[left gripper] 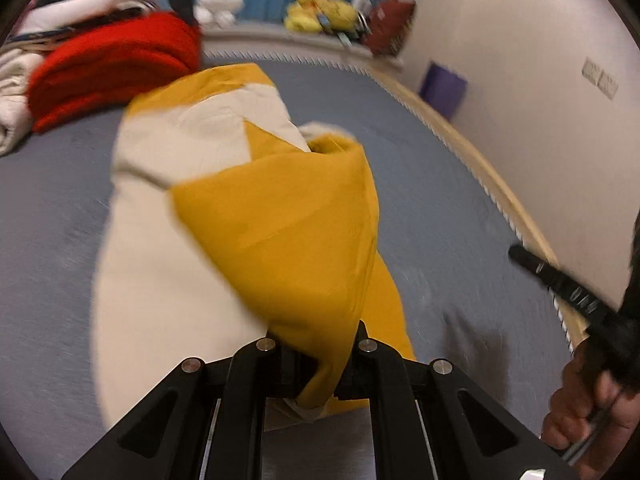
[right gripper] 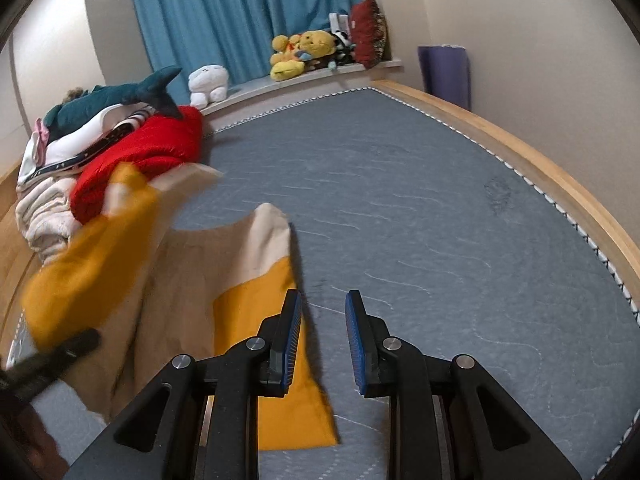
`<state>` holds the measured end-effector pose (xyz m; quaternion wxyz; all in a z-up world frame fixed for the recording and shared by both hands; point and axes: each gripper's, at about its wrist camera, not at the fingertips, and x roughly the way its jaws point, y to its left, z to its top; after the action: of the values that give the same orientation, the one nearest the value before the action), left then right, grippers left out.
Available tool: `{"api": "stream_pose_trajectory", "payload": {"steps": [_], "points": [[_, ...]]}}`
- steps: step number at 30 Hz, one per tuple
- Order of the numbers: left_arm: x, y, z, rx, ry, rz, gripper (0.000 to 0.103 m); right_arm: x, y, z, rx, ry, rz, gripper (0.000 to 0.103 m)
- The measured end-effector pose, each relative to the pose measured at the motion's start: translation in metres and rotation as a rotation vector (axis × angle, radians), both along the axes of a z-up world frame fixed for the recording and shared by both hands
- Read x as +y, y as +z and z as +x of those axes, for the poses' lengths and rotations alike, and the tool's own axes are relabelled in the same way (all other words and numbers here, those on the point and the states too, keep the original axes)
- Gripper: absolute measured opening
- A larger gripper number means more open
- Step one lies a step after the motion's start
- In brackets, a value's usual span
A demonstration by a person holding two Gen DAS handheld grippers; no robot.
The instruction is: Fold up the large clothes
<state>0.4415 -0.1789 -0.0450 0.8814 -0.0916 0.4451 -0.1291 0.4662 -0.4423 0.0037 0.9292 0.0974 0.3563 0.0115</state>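
The garment (left gripper: pixel 256 208), a yellow and cream piece, lies on the grey mattress (right gripper: pixel 420 208) with part of it lifted off the surface. The left gripper (left gripper: pixel 316 364) is clamped on a bunched yellow fold, and the cloth rises from its jaws in a cone that hides the fingertips. From that grip the garment stretches away towards the pile of clothes (right gripper: pixel 132 152) at the far left of the bed, so its long axis runs roughly from the person outward along the mattress.

The right gripper (right gripper: pixel 323 340) holds nothing: its jaws stand apart, with bare mattress showing between the blue pads (right gripper: pixel 294 340). The garment lies to its left. The yellow lower panel passes under its left finger, whether touching cannot be told, and the cream part spreads farther left and away. In the left wrist view the right gripper's tip pokes in from the right edge, well apart from the cloth, above the person's hand (left gripper: pixel 592 408).

So the left gripper is the one on the garment, and the right must likely come leftward to reach an edge. Judging by the lifted fold, a fold-over seems to be under way, carried by the left hand alone; the loose yellow panel near the right gripper may want holding or smoothing next.
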Motion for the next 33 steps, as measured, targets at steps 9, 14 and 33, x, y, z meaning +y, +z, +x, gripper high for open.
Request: {"api": "stream_pose_trajectory", "payload": {"steps": [9, 14, 33], "points": [[-0.023, -0.057, 0.003, 0.210, -0.082, -0.085, 0.034, -0.029, -0.009, 0.006, 0.031, -0.009, 0.095, 0.032], [0.007, -0.021, -0.034, 0.159, -0.144, -0.204, 0.040, -0.015, -0.010, 0.009, 0.031, 0.069, 0.202, 0.053], [0.116, -0.024, -0.050, 0.140, 0.262, -0.108, 0.040, 0.043, -0.013, 0.000, 0.010, 0.287, 0.209, 0.004]]}}
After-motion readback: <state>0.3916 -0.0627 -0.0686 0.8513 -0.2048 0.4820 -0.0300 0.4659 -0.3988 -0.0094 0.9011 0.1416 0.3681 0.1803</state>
